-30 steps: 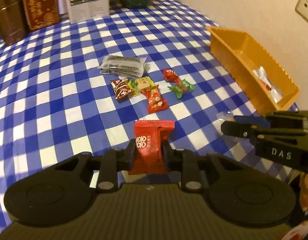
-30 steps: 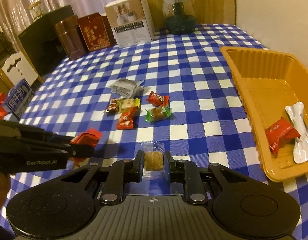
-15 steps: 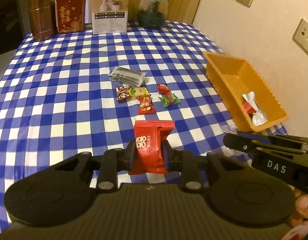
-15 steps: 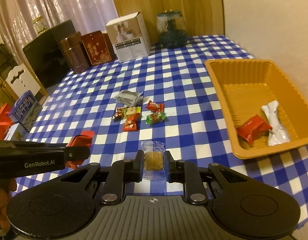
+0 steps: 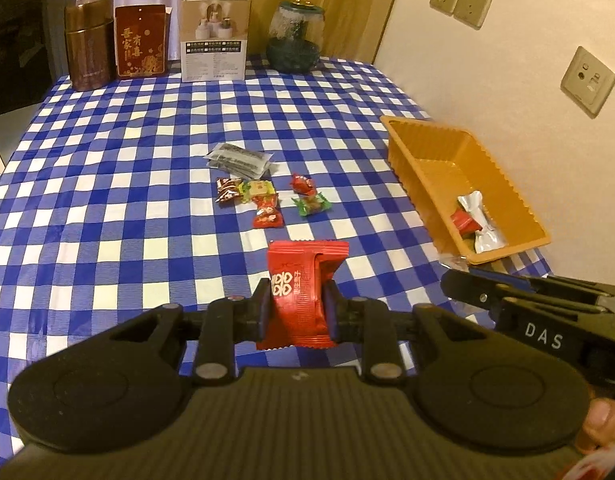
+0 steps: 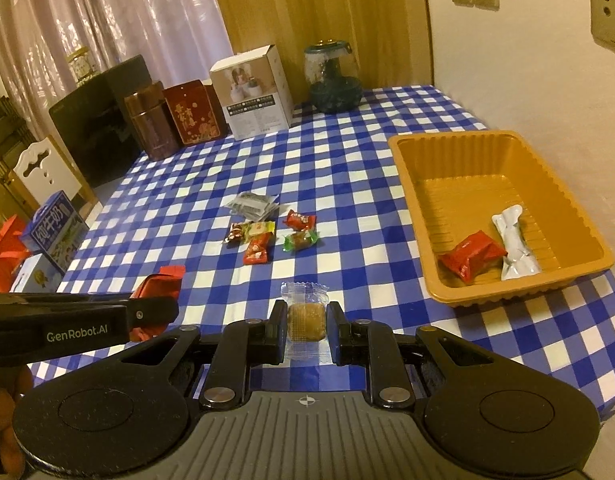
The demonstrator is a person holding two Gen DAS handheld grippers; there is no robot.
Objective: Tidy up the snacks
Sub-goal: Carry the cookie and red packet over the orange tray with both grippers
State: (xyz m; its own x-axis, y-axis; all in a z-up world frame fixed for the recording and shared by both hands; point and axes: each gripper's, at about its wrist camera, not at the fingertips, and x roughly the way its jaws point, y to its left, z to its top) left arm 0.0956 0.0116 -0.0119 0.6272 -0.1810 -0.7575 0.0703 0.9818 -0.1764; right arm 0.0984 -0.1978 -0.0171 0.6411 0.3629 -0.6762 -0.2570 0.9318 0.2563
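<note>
My left gripper [image 5: 297, 304] is shut on a red snack packet [image 5: 303, 276], held above the blue-checked table. My right gripper [image 6: 306, 320] is shut on a clear-wrapped brown pastry [image 6: 305, 320]. An orange tray [image 6: 399, 148] stands at the right, holding a red packet [image 6: 471, 255] and a silver-white packet [image 6: 513, 240]. Several small wrapped candies [image 6: 263, 236] and grey sachets [image 6: 253, 205] lie grouped mid-table. In the left wrist view the right gripper [image 5: 451, 270] reaches in from the right near the tray [image 5: 391, 128]; in the right wrist view the left gripper [image 6: 163, 308] enters from the left with its red packet [image 6: 159, 286].
At the table's far edge stand a brown tin [image 5: 87, 54], a red box [image 5: 141, 40], a white carton [image 5: 215, 34] and a dark glass jar [image 5: 295, 38]. A wall with sockets [image 5: 587, 80] runs along the right. Boxes and a chair [image 6: 43, 172] stand left of the table.
Both grippers have risen and drawn back from the table with their snacks still held, so the candies and tray look smaller and farther and more of the room shows.
</note>
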